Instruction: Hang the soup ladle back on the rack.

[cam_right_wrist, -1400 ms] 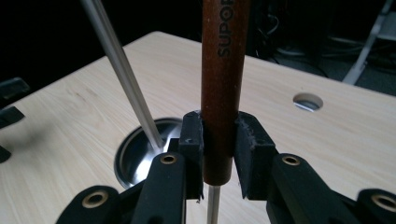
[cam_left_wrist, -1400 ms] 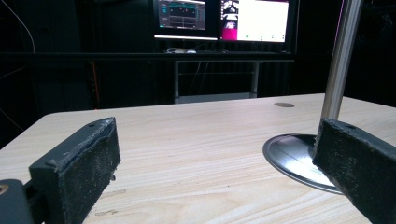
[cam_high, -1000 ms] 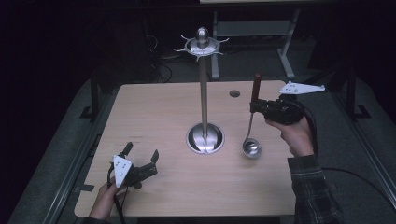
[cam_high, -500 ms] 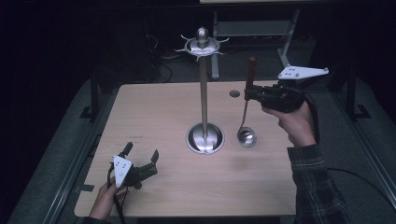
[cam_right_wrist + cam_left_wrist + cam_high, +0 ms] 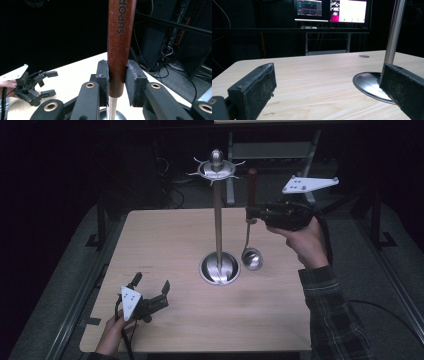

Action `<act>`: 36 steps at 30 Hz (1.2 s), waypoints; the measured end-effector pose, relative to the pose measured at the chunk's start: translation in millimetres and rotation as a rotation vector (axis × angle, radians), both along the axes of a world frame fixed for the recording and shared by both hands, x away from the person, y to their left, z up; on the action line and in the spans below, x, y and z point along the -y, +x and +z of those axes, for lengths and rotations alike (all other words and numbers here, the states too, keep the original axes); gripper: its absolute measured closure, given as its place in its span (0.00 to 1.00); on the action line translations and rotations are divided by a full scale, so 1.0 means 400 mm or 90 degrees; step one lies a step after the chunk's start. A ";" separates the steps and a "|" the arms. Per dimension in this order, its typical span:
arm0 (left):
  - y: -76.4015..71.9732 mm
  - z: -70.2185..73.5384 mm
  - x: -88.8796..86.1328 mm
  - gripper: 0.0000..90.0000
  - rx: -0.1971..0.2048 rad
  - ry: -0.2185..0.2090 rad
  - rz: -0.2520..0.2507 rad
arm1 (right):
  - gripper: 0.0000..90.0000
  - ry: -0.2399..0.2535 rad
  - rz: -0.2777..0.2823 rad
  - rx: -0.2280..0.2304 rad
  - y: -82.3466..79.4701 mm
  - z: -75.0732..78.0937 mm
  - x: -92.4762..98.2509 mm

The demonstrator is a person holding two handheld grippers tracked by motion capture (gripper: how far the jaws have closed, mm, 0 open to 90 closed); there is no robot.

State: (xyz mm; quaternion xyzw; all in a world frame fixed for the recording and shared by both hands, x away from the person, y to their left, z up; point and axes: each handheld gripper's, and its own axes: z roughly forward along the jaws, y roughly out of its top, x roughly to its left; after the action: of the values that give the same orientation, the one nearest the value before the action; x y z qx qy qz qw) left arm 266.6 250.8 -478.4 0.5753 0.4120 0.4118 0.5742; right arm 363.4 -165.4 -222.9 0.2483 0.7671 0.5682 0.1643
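Lifted higher, ladle point(image 5: 251, 220) hangs upright, clamped in right gripper point(image 5: 251, 213).

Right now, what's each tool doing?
Left tool: open, holding nothing.
Right tool: shut on the ladle by its brown handle.

Two lit monitors point(image 5: 331, 10) are glowing beyond the pale wooden surface point(image 5: 165, 245), with cables point(image 5: 170, 53) lying on the floor.

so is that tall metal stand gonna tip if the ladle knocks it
Probably not easily: the stand sits on a wide round base. Still, its tall thin pole looks top-heavy, so the ladle in the right gripper could rock it.
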 end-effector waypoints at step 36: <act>0.000 0.000 0.000 0.00 0.000 0.001 0.000 | 0.81 -0.029 0.006 -0.014 0.034 -0.005 -0.077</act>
State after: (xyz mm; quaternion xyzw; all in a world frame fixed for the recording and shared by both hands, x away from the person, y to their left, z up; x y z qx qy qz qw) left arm 266.5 250.8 -478.4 0.5756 0.4114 0.4123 0.5739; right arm 376.9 -134.7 -224.8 0.2472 0.7824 0.5490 0.1592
